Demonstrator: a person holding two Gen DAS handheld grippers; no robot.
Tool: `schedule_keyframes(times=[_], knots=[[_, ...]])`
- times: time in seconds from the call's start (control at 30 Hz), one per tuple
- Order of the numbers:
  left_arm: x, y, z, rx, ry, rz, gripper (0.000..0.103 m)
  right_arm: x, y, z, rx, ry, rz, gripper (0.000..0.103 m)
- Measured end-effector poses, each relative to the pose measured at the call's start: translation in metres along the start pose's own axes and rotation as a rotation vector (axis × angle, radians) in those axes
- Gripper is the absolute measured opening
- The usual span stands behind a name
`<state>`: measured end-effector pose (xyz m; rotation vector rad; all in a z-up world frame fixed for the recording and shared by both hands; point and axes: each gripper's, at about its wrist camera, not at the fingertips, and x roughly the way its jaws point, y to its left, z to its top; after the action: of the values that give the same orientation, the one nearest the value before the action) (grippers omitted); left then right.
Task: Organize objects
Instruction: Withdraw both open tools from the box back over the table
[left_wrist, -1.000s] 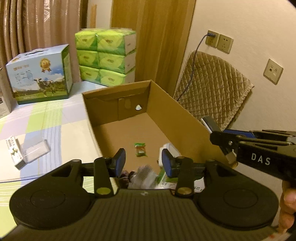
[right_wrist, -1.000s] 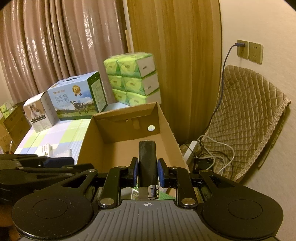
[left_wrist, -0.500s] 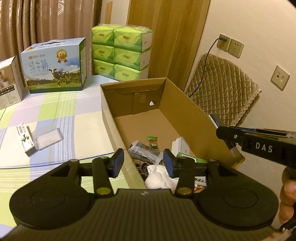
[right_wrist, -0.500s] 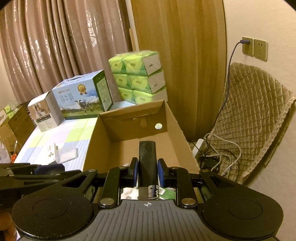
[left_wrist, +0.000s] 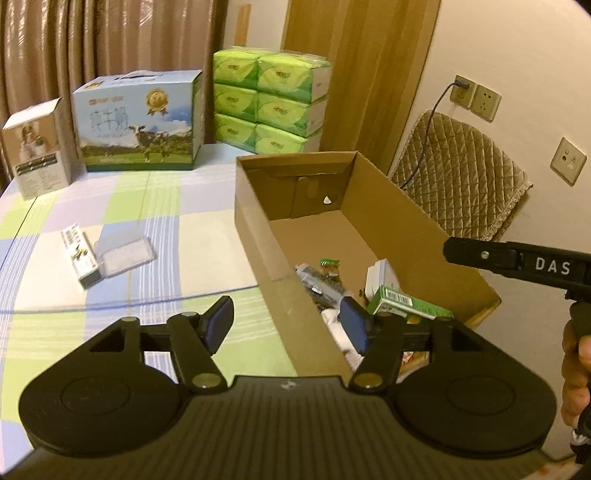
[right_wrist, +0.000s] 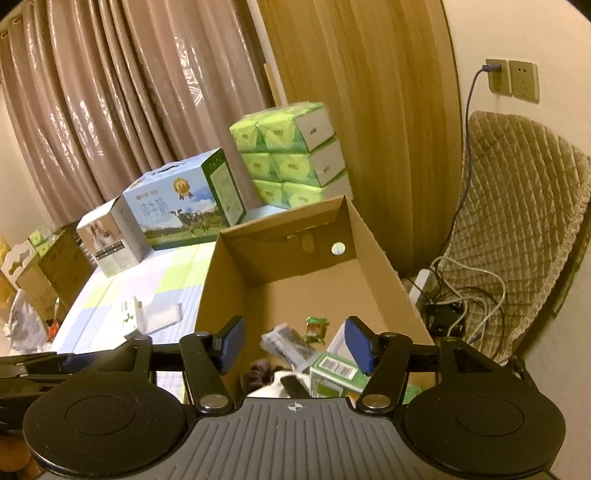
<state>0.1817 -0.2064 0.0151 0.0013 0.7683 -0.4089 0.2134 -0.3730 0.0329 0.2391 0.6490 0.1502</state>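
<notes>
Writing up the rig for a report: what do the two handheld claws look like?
Both claws, left and right, are matte black with round discs, brass-coloured pivot screws, a ribbed base and dark blue fingertip pads. The right one has white "DAS" lettering on its side.

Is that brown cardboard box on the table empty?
No. The brown cardboard box holds several items at its near end, including a green carton; its far end is bare.

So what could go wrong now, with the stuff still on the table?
1. The cardboard box sits at the table's right edge; bumping it might tip it toward the cables on the floor.
2. The clear plastic case touches the small carton, so grabbing one may drag the other.
3. The left gripper, open, straddles the box wall and could snag it when moving.
</notes>
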Motion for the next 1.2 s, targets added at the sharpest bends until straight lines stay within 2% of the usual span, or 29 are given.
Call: schedule_keyframes(times=[0.5, 0.67, 0.73, 0.97, 1.2], knots=[[-0.056, 0.025, -0.032, -0.037, -0.011, 0.047, 0.08, -0.038, 0.051, -0.029, -0.036, -0.003, 0.022, 0.088], [-0.075, 0.037, -0.039, -0.054, -0.026, 0.059, 0.093, -0.047, 0.071, -0.034, -0.059, -0.003, 0.025, 0.099], [-0.082, 0.043, -0.042, -0.058, -0.033, 0.068, 0.095, -0.049, 0.08, -0.035, -0.07, -0.003, 0.028, 0.101], [-0.103, 0.075, -0.054, -0.084, -0.048, 0.128, 0.101, -0.05, 0.113, -0.04, -0.106, 0.004, 0.055, 0.101], [-0.118, 0.115, -0.064, -0.125, -0.051, 0.213, 0.102, -0.042, 0.142, -0.047, -0.141, 0.017, 0.088, 0.101]])
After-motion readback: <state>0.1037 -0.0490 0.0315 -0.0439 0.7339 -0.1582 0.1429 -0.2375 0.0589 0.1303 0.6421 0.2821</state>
